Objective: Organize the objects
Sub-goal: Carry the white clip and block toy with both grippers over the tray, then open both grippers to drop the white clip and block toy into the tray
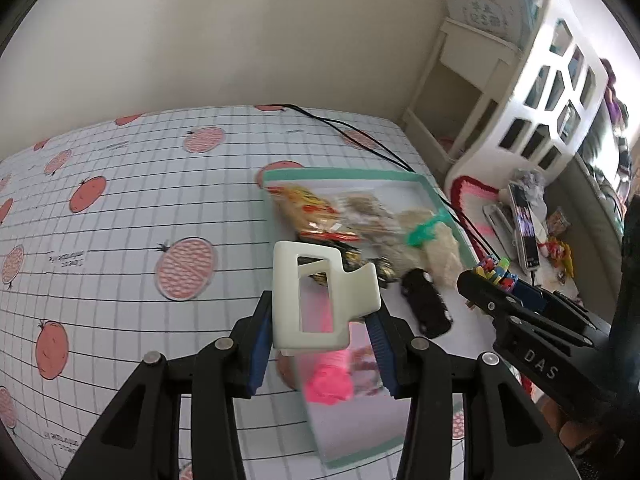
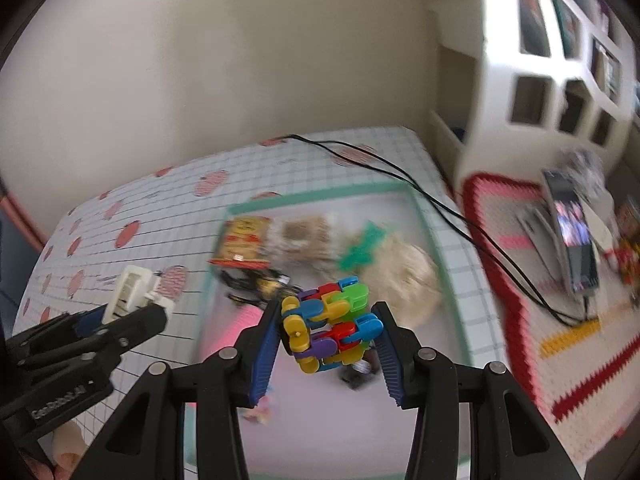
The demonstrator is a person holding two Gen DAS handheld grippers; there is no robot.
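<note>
My left gripper is shut on a cream plastic clip, held above the near end of a white tray with a teal rim. My right gripper is shut on a bundle of multicoloured plastic links over the same tray. In the tray lie a red and yellow snack packet, clear bags of beige snacks, a beige bundle with a green tie, a black toy car and a pink item. Each gripper shows in the other's view: the right one and the left one.
The tray rests on a grid-patterned cloth with red fruit prints. A black cable runs across the far corner. Right of the table are a white shelf unit, a crocheted mat and a lit phone.
</note>
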